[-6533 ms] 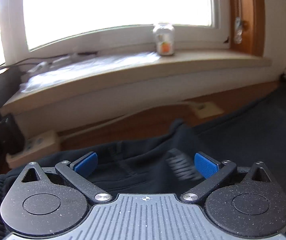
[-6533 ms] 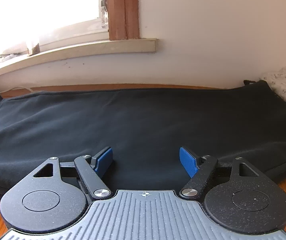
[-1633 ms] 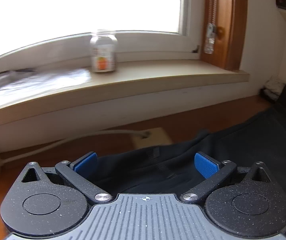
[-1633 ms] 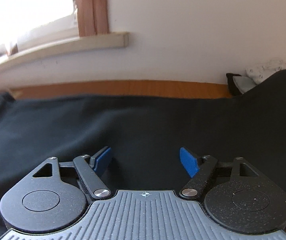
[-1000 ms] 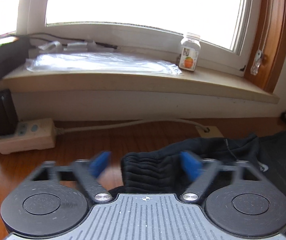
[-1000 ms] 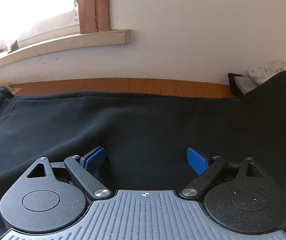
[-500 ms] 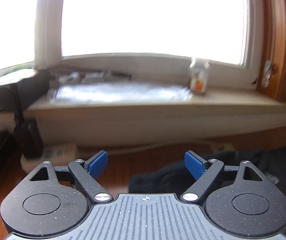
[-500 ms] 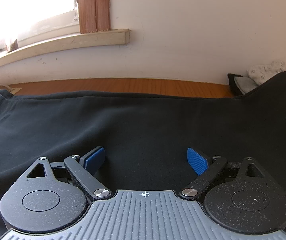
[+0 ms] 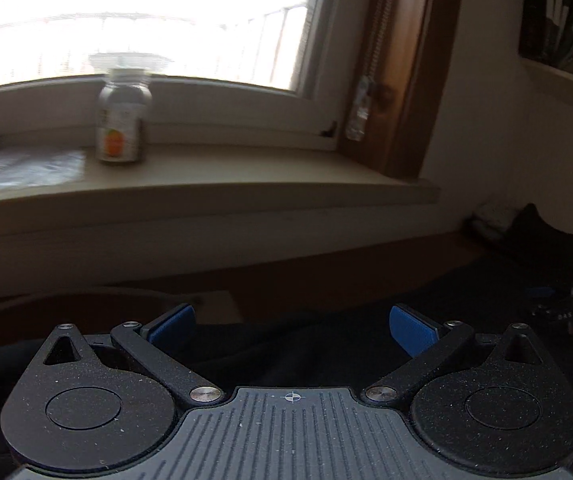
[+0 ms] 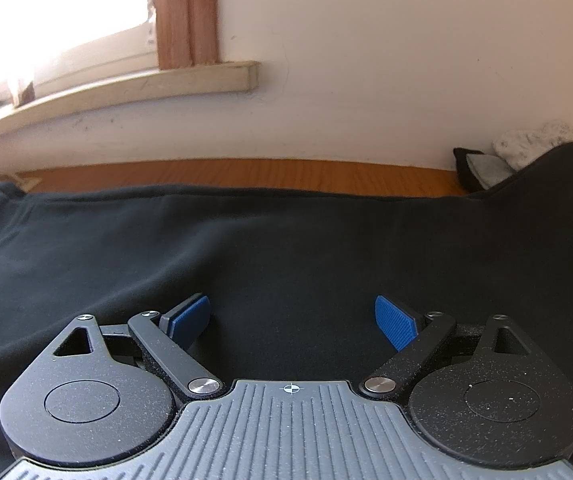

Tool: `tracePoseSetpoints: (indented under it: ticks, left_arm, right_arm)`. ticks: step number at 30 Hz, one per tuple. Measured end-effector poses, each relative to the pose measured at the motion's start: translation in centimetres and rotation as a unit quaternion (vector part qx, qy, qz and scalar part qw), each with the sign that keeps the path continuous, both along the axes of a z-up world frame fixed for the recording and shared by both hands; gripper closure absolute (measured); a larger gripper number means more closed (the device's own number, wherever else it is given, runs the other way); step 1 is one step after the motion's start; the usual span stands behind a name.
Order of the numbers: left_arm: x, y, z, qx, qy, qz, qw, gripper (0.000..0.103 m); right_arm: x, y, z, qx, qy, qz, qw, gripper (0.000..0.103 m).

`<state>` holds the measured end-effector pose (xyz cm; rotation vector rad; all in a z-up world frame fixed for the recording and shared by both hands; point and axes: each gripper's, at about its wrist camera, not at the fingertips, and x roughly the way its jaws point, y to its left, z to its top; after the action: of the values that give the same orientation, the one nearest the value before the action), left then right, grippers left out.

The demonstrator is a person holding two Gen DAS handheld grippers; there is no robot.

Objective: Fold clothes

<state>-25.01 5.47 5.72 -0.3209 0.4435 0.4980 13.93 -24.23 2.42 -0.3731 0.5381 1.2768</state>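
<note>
Wooden floor (image 10: 246, 170): one black garment (image 10: 286, 248), one windowsill bottle (image 9: 120, 120).

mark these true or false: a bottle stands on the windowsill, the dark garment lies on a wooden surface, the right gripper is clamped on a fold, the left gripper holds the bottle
1. A bottle stands on the windowsill. True.
2. The dark garment lies on a wooden surface. True.
3. The right gripper is clamped on a fold. False: its pads stand apart over flat cloth.
4. The left gripper holds the bottle. False: its jaws are opening over the garment, gripping nothing; the bottle is far off.
</note>
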Motion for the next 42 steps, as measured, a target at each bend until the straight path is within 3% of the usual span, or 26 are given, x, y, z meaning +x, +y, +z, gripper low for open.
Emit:
tracePoseSetpoints:
  ticks: [2,4,9,14,22,34,40,42]
  left_arm:
    - [2.9,-1.2,-1.0,-0.005,0.005,-0.031,0.9995,0.000]
    - [5.2,-2.2,-2.1,0.000,0.019,-0.058,0.9981,0.000]
    - [8.1,-2.7,-4.9,-0.004,0.083,-0.073,0.9938,0.000]
    - [8.0,-2.4,-5.2,-0.012,0.077,-0.074,0.9942,0.000]
    - [8.3,-2.6,-4.9,-0.001,0.087,-0.071,0.9937,0.000]
    - [8.2,-2.7,-4.9,0.000,0.088,-0.071,0.9936,0.000]
    - [8.1,-2.6,-4.9,-0.001,0.087,-0.072,0.9936,0.000]
    - [8.1,-2.6,-4.9,-0.001,0.087,-0.072,0.9936,0.000]
  right_arm:
    - [0.2,-1.2,0.4,0.017,0.014,-0.006,1.000,0.039]
    - [0.2,-2.7,0.9,0.033,0.030,-0.006,0.999,0.049]
    - [-2.8,-5.2,1.9,0.039,0.027,0.029,0.998,0.049]
    - [-8.5,-6.5,2.3,0.023,0.027,0.104,0.994,0.049]
    - [-18.9,-9.3,2.5,0.000,-0.004,0.219,0.976,0.050]
    - [-25.5,-12.1,2.5,0.004,-0.047,0.292,0.955,0.050]
    - [-28.2,-11.5,1.6,0.001,-0.132,0.320,0.938,0.050]
    - [-28.8,-11.3,1.4,0.005,-0.148,0.331,0.932,0.055]
